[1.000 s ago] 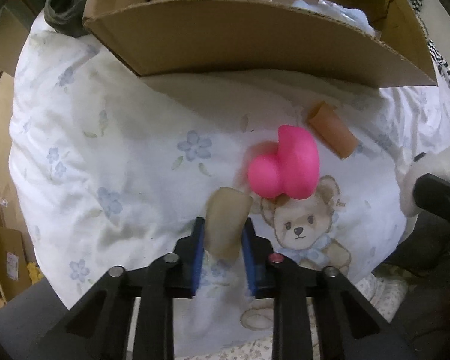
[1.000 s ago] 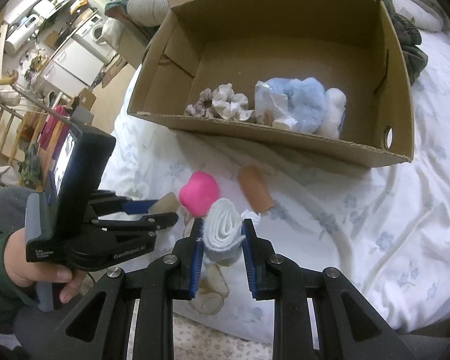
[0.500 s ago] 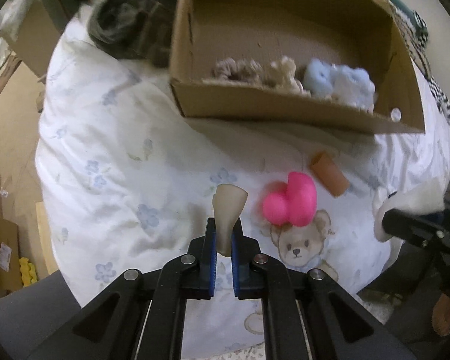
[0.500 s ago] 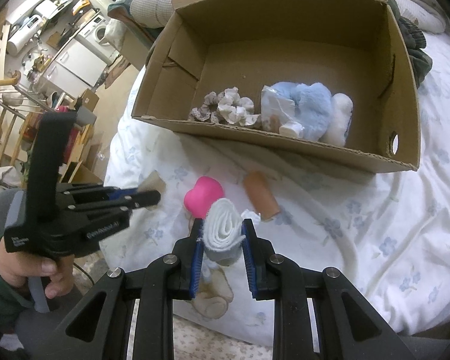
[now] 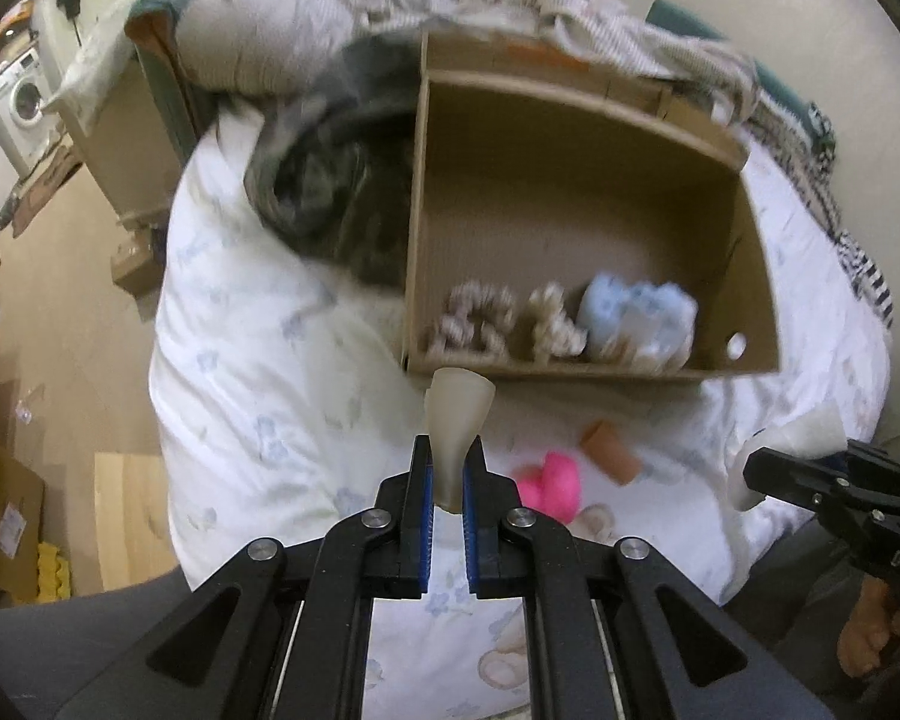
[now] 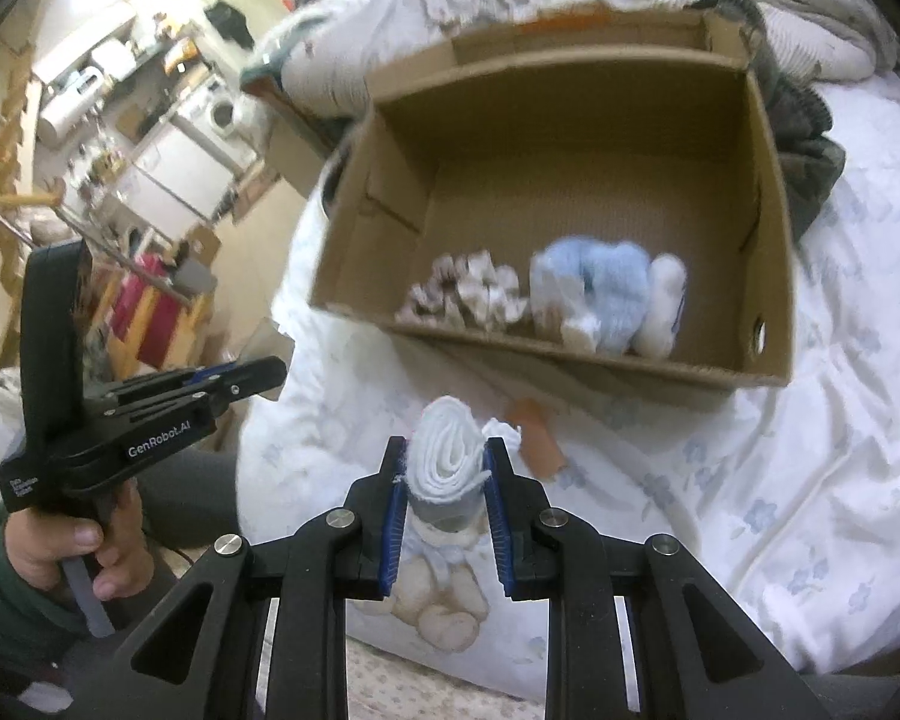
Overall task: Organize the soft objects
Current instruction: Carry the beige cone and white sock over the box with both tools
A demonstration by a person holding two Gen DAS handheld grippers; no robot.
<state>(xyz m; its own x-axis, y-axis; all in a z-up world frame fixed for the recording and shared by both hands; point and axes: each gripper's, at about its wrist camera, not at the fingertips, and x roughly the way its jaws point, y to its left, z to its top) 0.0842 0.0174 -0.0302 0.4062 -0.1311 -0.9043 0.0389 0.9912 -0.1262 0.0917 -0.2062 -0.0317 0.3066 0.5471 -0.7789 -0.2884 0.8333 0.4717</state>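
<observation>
The left gripper (image 5: 447, 474) was clamped on a beige sponge (image 5: 457, 420) standing upright, the right gripper (image 6: 444, 471) on a rolled white cloth (image 6: 447, 450); the open cardboard box (image 5: 570, 369) lay just beyond both, its near wall nearest the sponge

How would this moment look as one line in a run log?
left gripper: shut on beige sponge | right gripper: shut on white cloth roll | cardboard box: ahead

A bed under a white floral duvet (image 5: 258, 396), beige floor (image 5: 60, 324), a washing machine (image 5: 21, 105) by the wall
</observation>
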